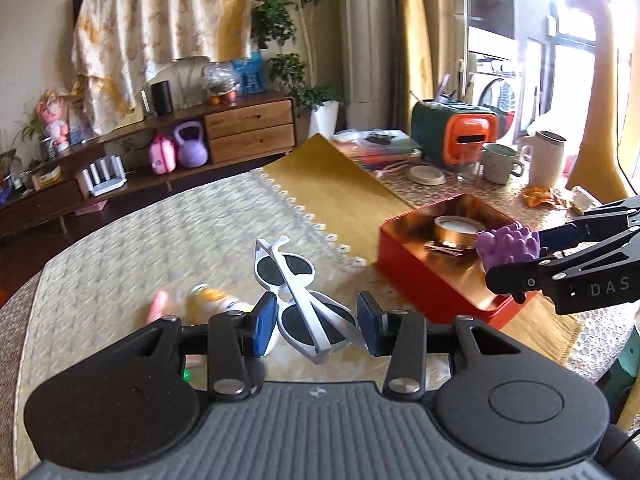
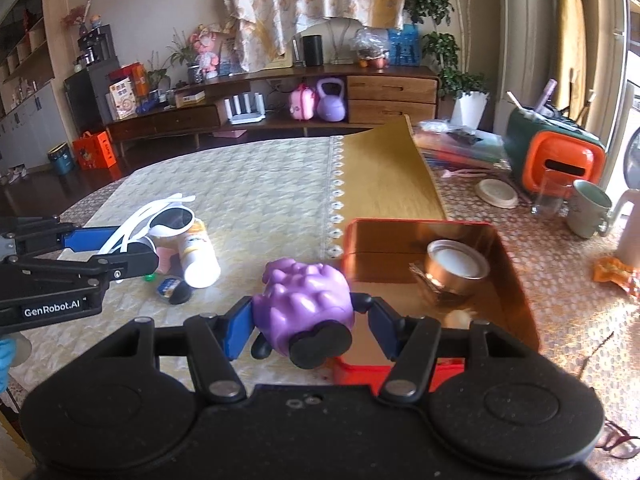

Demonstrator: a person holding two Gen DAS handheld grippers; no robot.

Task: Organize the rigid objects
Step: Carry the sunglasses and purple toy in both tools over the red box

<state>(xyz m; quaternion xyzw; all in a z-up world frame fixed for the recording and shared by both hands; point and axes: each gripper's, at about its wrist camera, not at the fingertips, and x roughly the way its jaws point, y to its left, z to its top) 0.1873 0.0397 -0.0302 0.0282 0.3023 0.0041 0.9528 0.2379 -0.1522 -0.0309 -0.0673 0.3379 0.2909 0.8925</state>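
Left tool (image 1: pixel 317 322) — blue pads clamped on the white sunglasses (image 1: pixel 298 292), folded, dark lenses up, carried clear of the bench (image 1: pixel 120 256). In the right wrist view the same tool (image 2: pixel 120 254) enters at 9 o'clock, the sunglasses (image 2: pixel 160 220) in its tips.

Right tool (image 2: pixel 310 322) — pads clamped on the purple knobbly toy (image 2: pixel 304 300), its black feet toward the camera, held over the near-left corner of the red tin. In the left wrist view this tool (image 1: pixel 516 254) comes in at 3 o'clock with the toy (image 1: pixel 506 246) above the tin's near side.

Red tin (image 2: pixel 516 280) — open, copper-coloured inside, on the bench at 3 o'clock of the right wrist view centre; in the left wrist view (image 1: pixel 404 256) at 2 o'clock.
- Round gold tin (image 2: pixel 456 268) with a pale top, inside the red tin, toward its far half.

Loose on the bench cloth, at 9 o'clock of the toy:
- White and yellow bottle (image 2: pixel 198 254), lying on its side.
- Small dark round item (image 2: pixel 178 292) beside the bottle's cap end — too blurred to identify.

Far right of the bench: orange and green box (image 2: pixel 560 164), pale mug (image 2: pixel 588 210).
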